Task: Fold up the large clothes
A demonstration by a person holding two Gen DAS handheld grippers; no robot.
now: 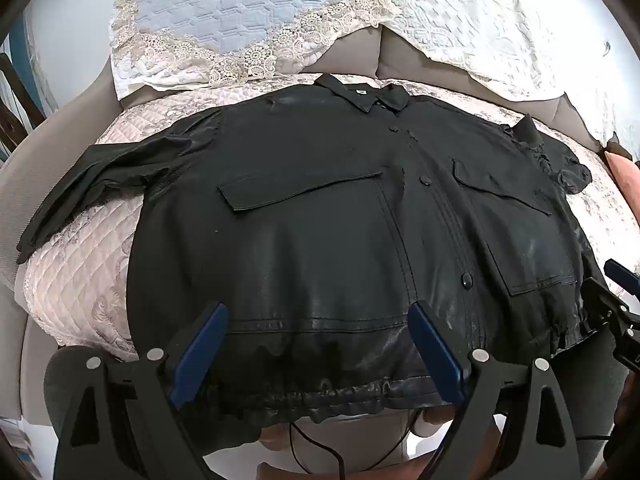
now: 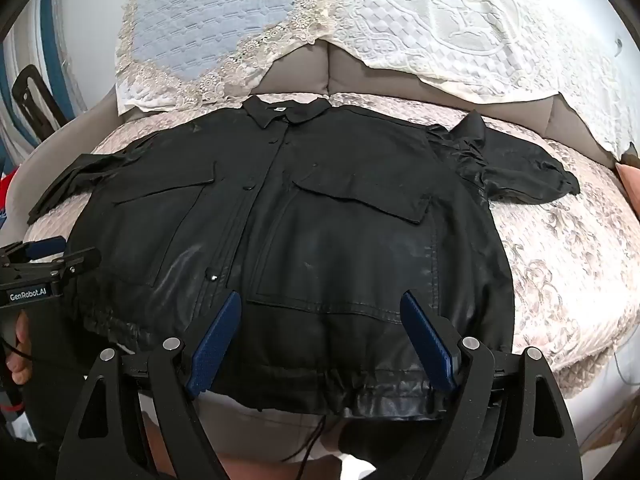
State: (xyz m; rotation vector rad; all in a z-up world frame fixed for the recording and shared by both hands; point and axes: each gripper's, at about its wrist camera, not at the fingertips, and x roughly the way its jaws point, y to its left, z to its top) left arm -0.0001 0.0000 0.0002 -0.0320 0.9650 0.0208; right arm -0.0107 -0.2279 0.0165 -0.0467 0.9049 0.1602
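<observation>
A large black leather-look jacket (image 1: 340,216) lies spread flat, front up, on a pink quilted sofa seat (image 1: 76,272), collar at the far side, gathered hem toward me. It also shows in the right wrist view (image 2: 304,224). Its sleeves stretch out to the left (image 1: 92,184) and right (image 2: 520,176). My left gripper (image 1: 318,322) is open, its blue pads hovering over the hem's left half, empty. My right gripper (image 2: 322,312) is open over the hem's right half, empty. Each gripper shows at the edge of the other's view: right (image 1: 612,304), left (image 2: 44,260).
Lace-trimmed blue and cream covers (image 1: 248,20) hang over the grey sofa back (image 1: 360,52). A pink cushion (image 1: 624,176) sits at the far right. Dark cords (image 1: 320,448) hang below the hem near me. The quilted seat extends bare to the right of the jacket (image 2: 568,264).
</observation>
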